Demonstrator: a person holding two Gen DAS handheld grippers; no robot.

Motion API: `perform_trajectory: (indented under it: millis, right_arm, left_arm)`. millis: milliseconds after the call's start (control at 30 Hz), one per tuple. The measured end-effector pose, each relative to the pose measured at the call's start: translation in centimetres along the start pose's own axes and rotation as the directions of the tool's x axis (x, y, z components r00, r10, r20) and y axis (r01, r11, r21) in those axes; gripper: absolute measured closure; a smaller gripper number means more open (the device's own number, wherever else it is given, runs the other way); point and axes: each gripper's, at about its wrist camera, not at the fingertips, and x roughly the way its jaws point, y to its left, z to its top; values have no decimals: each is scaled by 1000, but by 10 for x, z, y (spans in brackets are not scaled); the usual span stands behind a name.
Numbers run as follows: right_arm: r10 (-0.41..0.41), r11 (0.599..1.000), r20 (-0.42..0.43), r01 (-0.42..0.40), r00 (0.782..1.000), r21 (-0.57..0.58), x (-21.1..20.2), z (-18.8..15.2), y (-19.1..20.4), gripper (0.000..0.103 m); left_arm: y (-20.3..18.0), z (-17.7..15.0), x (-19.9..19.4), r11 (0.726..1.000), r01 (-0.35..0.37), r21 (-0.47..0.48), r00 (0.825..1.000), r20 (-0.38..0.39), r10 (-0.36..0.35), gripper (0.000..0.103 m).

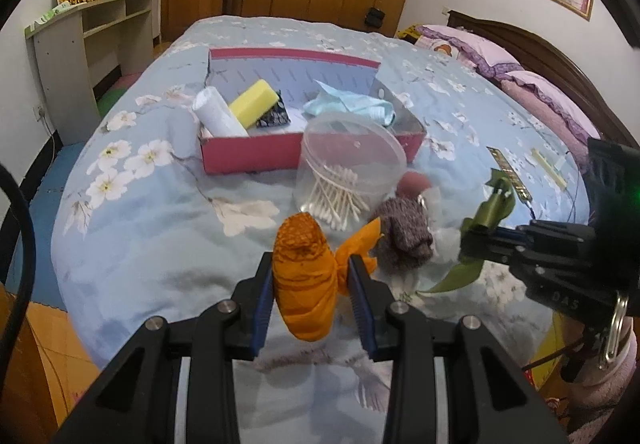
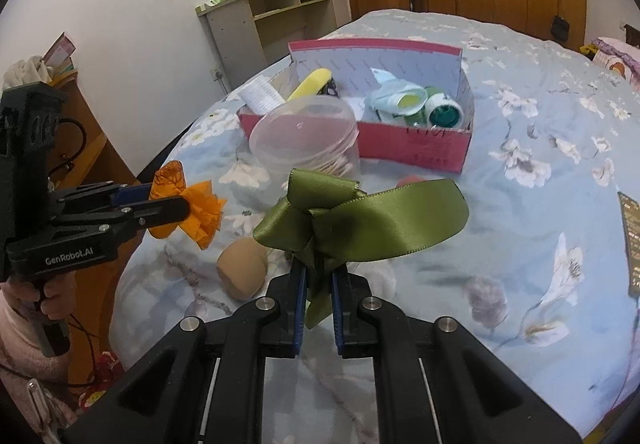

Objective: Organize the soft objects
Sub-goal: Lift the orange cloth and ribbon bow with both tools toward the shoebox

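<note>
The bed (image 1: 160,204) carries a pink box (image 2: 416,144) toward its middle, a clear tub of cotton swabs (image 1: 344,180) touching the box's near wall. My left gripper (image 1: 316,284), marked "GenRobot.AI", is clamped on an orange cloth bundle (image 1: 304,284) above the bed's near edge. My right gripper (image 2: 318,280) pinches a green ribbon bow (image 2: 360,224), raised level alongside.

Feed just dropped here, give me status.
Left gripper shut on orange cloth bundle. Right gripper shut on green ribbon. Red box ahead; cotton swab tub sits in between.
</note>
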Motion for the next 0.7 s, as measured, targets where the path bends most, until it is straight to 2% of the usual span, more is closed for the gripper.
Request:
perform_trajectory:
  millis: [433, 700]
  right_arm:
    - [-41, 999, 30, 41, 999, -24, -5, 33, -10, 91]
    - [-55, 998, 42, 56, 998, -30, -1, 53, -19, 91]
  left_arm:
    - [5, 48, 1, 998, -59, 35, 996, 65, 57, 66]
    - [13, 82, 16, 994, -96, 46, 992, 81, 92, 66]
